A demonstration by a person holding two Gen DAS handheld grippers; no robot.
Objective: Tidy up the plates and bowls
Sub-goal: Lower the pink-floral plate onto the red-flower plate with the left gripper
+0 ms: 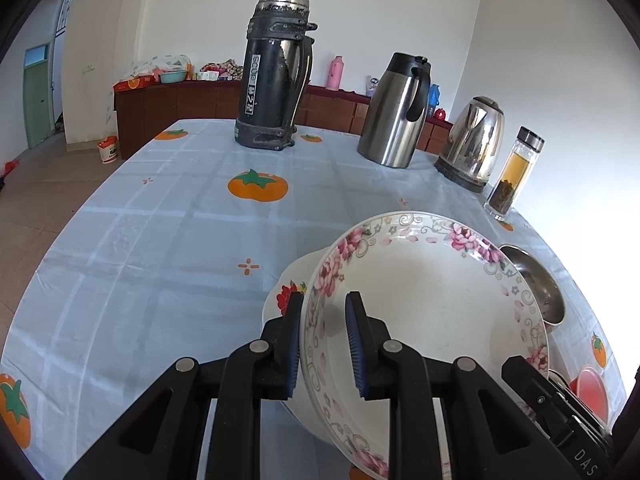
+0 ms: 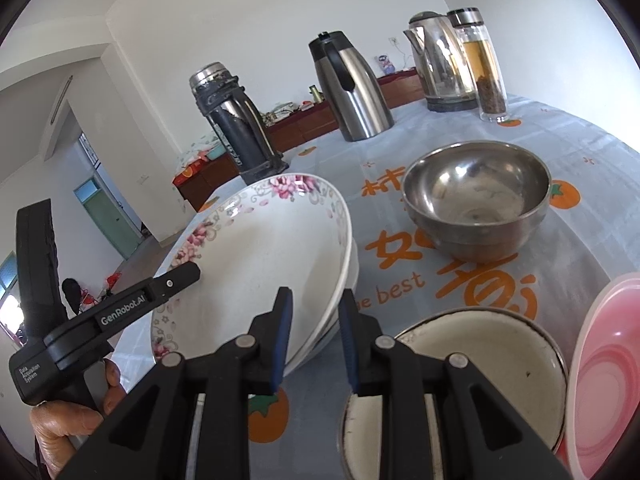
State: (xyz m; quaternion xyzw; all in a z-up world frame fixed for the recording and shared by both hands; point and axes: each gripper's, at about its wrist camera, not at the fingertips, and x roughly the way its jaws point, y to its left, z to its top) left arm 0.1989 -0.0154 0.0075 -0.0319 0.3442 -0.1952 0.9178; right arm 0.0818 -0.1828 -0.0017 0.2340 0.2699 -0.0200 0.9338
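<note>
A: How are the jaws set?

B: The left gripper (image 1: 324, 344) straddles the near rim of the floral plate (image 1: 424, 304), not visibly clamped; the right gripper (image 2: 314, 340) is held apart, empty.

A: The hazard?

B: The tilted plate, stacked on another plate (image 2: 352, 264), could be dropped or knocked against the steel bowl (image 2: 476, 204) to its right.

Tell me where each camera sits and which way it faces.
Left wrist: on the left gripper, facing across the table to the black flask; its fingers straddle the floral plate's rim.
Right wrist: on the right gripper, open, low over the table, facing the steel bowl; the left gripper and hand show.
Shared: plate, bowl, flask.
</note>
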